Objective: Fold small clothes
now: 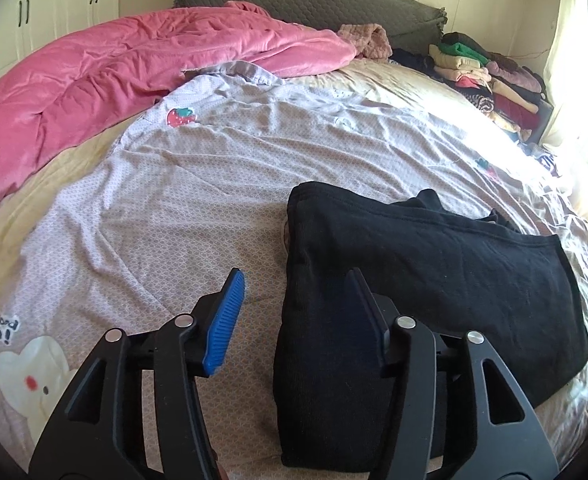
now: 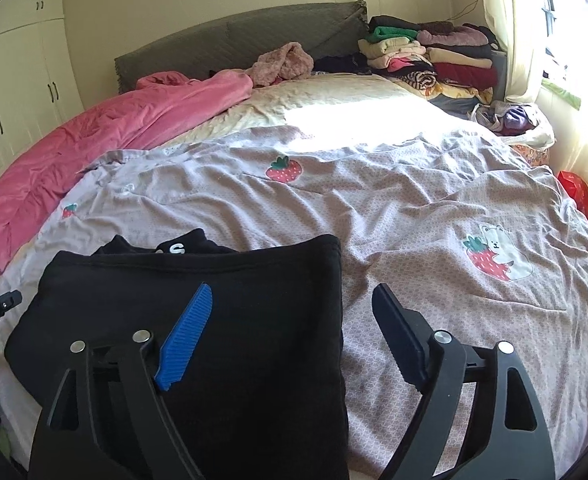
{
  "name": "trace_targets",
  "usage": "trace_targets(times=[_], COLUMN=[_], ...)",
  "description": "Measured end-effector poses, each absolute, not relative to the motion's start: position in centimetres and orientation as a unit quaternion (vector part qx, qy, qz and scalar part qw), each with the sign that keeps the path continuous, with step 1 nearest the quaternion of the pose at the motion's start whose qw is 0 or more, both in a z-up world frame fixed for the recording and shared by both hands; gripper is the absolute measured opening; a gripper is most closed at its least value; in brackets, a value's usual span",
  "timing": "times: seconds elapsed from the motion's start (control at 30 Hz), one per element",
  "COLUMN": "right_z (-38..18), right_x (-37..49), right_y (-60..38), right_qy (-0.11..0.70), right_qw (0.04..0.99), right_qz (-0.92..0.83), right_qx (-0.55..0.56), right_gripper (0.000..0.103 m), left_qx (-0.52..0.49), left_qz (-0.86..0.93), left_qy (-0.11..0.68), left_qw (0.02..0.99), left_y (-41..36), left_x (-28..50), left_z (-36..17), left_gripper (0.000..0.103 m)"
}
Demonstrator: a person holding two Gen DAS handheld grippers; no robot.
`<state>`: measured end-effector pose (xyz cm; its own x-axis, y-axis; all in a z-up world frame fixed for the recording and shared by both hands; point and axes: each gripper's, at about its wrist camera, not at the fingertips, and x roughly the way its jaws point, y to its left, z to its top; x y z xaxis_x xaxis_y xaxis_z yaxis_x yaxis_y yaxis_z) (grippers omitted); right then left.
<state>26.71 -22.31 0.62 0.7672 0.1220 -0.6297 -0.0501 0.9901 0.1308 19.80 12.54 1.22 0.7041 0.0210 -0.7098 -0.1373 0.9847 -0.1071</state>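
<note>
The left gripper [image 1: 296, 284] sits at the bottom centre of its frame, jaws spread wide and holding nothing; its right finger overlaps the left edge of the black garment [image 1: 434, 280], its left finger is over the sheet [image 1: 153, 200]. The garment lies folded on the sheet, filling the lower right of the left view. In the right view the garment [image 2: 221, 300] fills the lower left, a white letter showing at its top edge. The right gripper [image 2: 294, 296] is at the bottom centre, jaws wide apart and empty, left finger over the garment, right finger over the sheet. A pink quilt [image 1: 113, 76] lies upper left, a clothes pile [image 2: 434, 56] upper right
</note>
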Motion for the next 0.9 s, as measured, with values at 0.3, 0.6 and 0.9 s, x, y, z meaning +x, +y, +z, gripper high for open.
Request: trace_targets(times=[0.3,0.6,0.9], right_z=[2.1,2.7,3.7], right_x=[24.6,23.2,22.2], right_y=[-20.0,-16.8,-13.0], right_qy=[0.321,0.314,0.297], right_qw=[0.943,0.943,0.944], right_qz=[0.075,0.108,0.14], right_qx=[0.041,0.019,-0.014], right_gripper=[0.086,0.086,0.098], left_qx=[-0.078,-0.068,-0.067], left_qz=[0.042,0.048,0.055], left_qy=[0.364,0.354,0.344], left_qw=[0.927,0.932,0.935], left_y=[12.6,12.8,13.4], left_x=[18.7,18.0,17.4], left_z=[2.4,3.2,3.8], left_gripper=[0.061,0.077,0.087])
